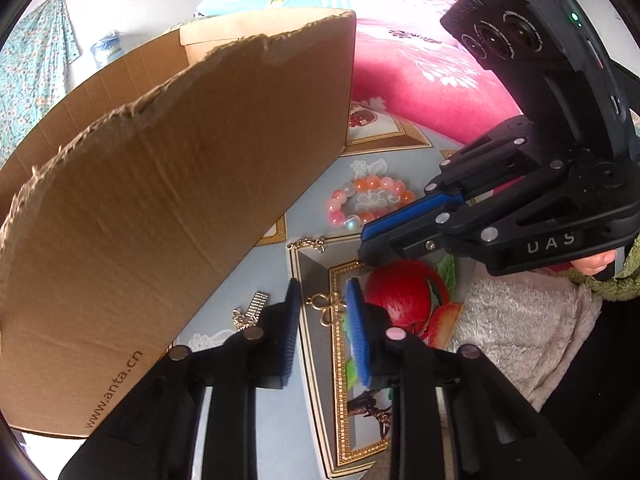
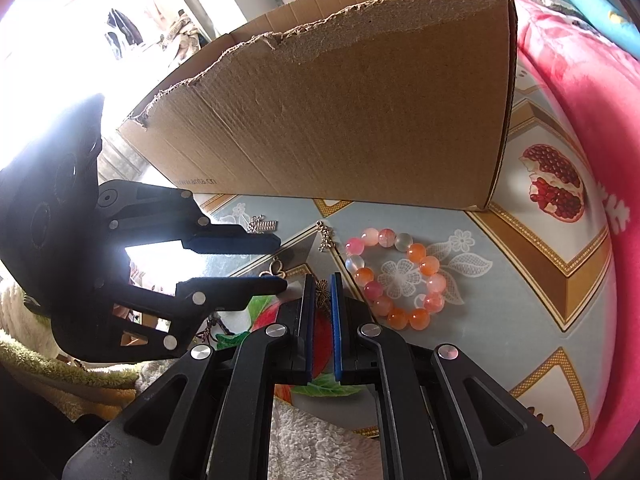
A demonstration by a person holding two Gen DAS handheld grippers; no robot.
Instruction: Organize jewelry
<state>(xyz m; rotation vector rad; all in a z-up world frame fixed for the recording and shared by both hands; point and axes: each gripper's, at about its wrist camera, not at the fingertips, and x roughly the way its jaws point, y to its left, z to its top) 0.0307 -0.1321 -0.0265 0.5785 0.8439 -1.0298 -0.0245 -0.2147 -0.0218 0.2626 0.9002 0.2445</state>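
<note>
A small gold pendant point(image 1: 326, 308) shaped like looped petals lies on a printed tablecloth point(image 2: 500, 308), just in front of and between the blue-padded fingers of the left gripper point(image 1: 323, 320). Those fingers stand a narrow way apart and touch nothing; the pendant rests on the cloth in the gap ahead of them. The right gripper point(image 2: 322, 294) has its blue pads nearly together, pinching a small bronze-coloured ornament point(image 2: 321, 290) at their tips; its exact form is too small to tell. Just right of the right gripper lies a bracelet point(image 2: 394, 276) of round pink, orange and clear beads, resting in a ring on a white lace-flower print. A short gold chain point(image 2: 326, 236) lies near the bracelet, toward the box. A small silver piece with a ribbed bar point(image 1: 254, 310) lies left of the left gripper, close to the box wall. Behind all of these stands a large brown cardboard box point(image 1: 180, 184) with a torn upper edge and a web address printed on its side. The cloth shows gold-framed fruit pictures, among them a red apple and a split pomegranate point(image 2: 554, 184). A pink flowered blanket point(image 1: 424, 76) lies beyond, and a white fluffy towel point(image 1: 516, 320) sits at the near edge.
</note>
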